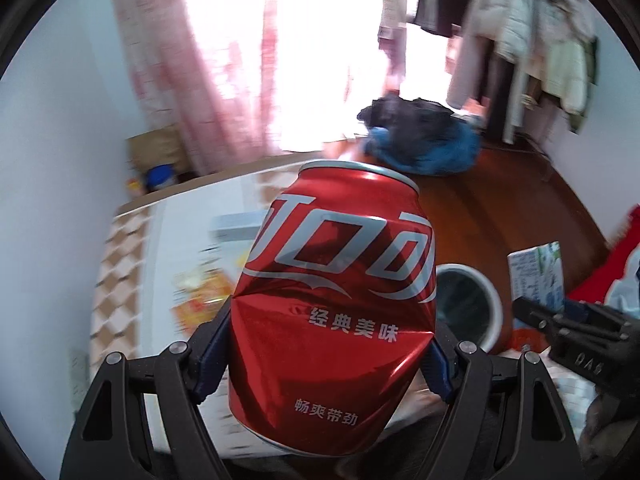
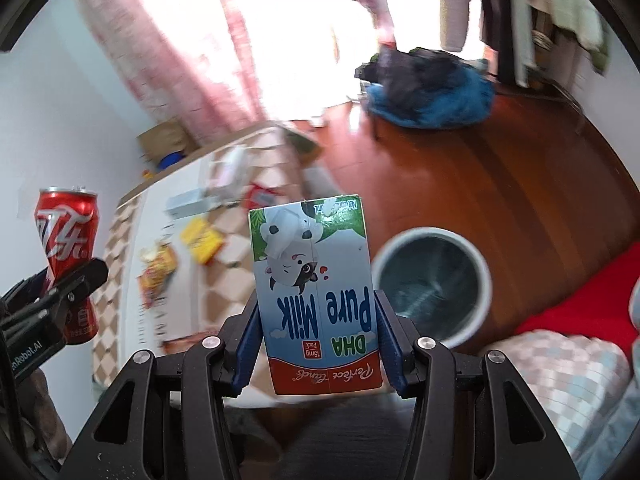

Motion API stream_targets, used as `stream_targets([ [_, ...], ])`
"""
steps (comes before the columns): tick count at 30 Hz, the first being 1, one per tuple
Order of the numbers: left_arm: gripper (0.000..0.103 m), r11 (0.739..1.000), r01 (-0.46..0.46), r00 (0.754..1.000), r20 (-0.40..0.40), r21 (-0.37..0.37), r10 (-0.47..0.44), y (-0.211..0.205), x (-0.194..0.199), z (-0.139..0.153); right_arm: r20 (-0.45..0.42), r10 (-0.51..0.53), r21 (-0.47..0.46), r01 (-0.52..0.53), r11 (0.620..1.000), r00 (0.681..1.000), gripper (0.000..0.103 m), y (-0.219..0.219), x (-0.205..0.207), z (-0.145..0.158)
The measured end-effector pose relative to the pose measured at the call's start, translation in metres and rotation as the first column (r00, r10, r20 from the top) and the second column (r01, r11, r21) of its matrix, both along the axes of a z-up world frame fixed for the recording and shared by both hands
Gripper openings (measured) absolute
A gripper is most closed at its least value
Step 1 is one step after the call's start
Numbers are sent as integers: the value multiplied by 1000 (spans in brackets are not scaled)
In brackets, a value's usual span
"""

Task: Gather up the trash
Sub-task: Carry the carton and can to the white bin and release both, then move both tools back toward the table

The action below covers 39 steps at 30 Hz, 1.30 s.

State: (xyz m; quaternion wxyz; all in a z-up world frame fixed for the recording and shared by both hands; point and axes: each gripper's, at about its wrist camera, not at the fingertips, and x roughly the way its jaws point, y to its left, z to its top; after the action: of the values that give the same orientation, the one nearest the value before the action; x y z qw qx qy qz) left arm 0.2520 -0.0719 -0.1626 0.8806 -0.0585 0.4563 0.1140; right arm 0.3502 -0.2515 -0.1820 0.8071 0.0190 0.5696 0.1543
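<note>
The can (image 1: pixel 332 312) is glossy red with white lettering; the milk carton (image 2: pixel 316 296) is pale blue, with green corners, a red base band and a black-and-white cow. The bin (image 2: pixel 432 280) has a white rim, the floor (image 2: pixel 500 176) is reddish-brown, and the tablecloth (image 2: pixel 120 280) shows brown-and-white checks.

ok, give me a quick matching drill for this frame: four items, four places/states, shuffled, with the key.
Items:
1. cola can
2. milk carton
3. waste bin
4. yellow packet

Places/states:
A. on the wooden floor, open top
B. dented, in the left gripper
C. lying on the checkered tabletop
D. upside down, in the right gripper

Pairs: 1-B, 2-D, 3-A, 4-C
</note>
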Motion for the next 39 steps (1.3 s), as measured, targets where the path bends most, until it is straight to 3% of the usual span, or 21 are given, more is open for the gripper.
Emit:
stream_targets([
  [6, 77, 980, 131, 988, -67, -150, -143, -67, 82, -42, -80, -131, -69, 126, 990, 988, 53, -85, 33, -48],
  [8, 77, 955, 148, 976, -117, -258, -182, -84, 116, -72, -115, -161, -89, 151, 984, 980, 53, -106, 46, -69],
  [15, 78, 906, 121, 929, -277, -406, -248, -117, 194, -165, -217, -219, -142, 191, 971, 951, 53, -149, 92, -147],
  [19, 79, 898, 57, 908, -350, -437, -228, -120, 221, -200, -284, -236, -150, 200, 968, 929, 54, -157, 116, -192],
  [22, 86, 903, 0, 893, -406, -431, -194, -117, 234, -224, -330, -245, -134, 212, 968, 912, 55, -164, 128, -225],
  [23, 91, 904, -7, 890, -415, -427, -189, -118, 233, -228, -350, -248, -131, 215, 968, 903, 61, -167, 132, -236],
  [24, 93, 911, -15, 885, -429, -412, -180, -118, 235, -232, -361, -255, -129, 222, 966, 897, 79, -170, 133, -243],
  [25, 93, 918, -13, 885, -432, -397, -175, -119, 233, -233, -368, -262, -124, 232, 965, 892, 87, -174, 132, -248],
  [28, 94, 944, 9, 889, -430, -329, -158, -119, 224, -227, -370, -276, -120, 249, 961, 887, 93, -181, 129, -254],
  [30, 94, 967, 29, 895, -424, -255, -138, -118, 216, -220, -377, -287, -133, 255, 958, 881, 103, -184, 124, -257],
  [33, 94, 989, 39, 908, -409, -144, -95, -116, 207, -215, -364, -296, -193, 240, 952, 883, 103, -184, 117, -261],
  [39, 94, 994, 50, 913, -400, -95, -84, -113, 189, -204, -334, -301, -252, 224, 942, 893, 103, -179, 99, -246],
])
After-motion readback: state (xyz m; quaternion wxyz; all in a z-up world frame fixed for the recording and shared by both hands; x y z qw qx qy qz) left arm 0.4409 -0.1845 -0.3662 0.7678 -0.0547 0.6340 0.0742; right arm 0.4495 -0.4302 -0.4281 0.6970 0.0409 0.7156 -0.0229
